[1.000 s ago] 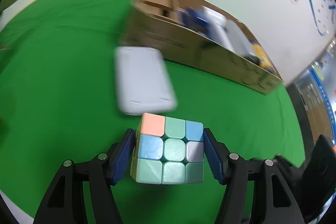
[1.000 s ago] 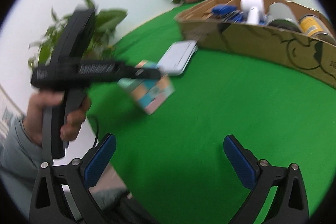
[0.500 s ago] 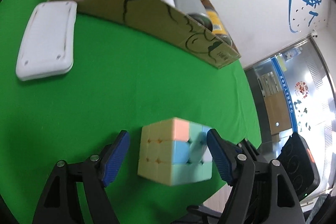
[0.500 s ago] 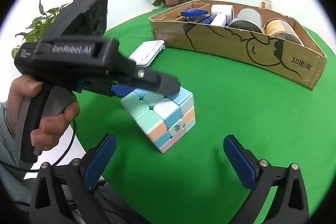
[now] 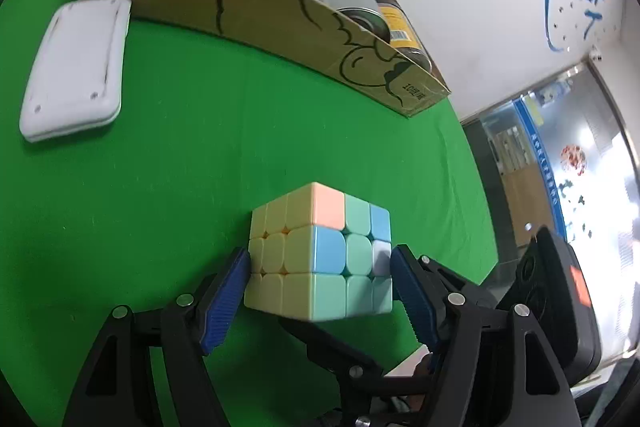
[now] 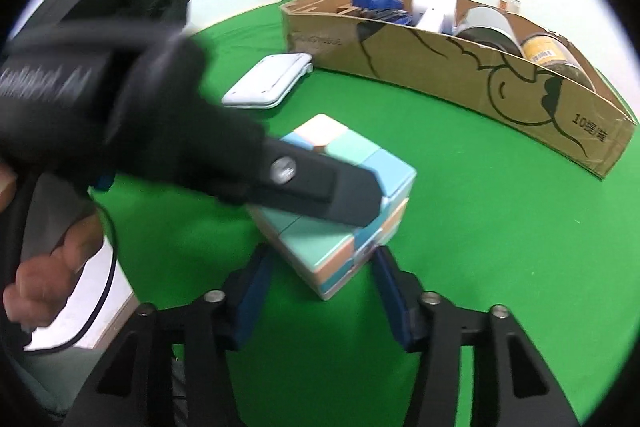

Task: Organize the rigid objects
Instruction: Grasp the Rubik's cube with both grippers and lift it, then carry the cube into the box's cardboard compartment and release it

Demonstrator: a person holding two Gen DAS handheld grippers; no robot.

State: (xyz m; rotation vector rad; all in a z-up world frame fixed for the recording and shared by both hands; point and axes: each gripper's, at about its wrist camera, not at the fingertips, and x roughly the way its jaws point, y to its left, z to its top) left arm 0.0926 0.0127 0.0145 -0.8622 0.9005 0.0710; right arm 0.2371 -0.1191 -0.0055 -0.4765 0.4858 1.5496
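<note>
Pads of the left gripper pressed both sides of the pastel puzzle cube, holding it over the green cloth; the right gripper stood open just before it. Beyond-left lay a white plastic case; farther, the brown cardboard box

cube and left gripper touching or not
Touching. The left wrist view shows both blue pads of the left gripper pressed against opposite sides of the cube.
</note>
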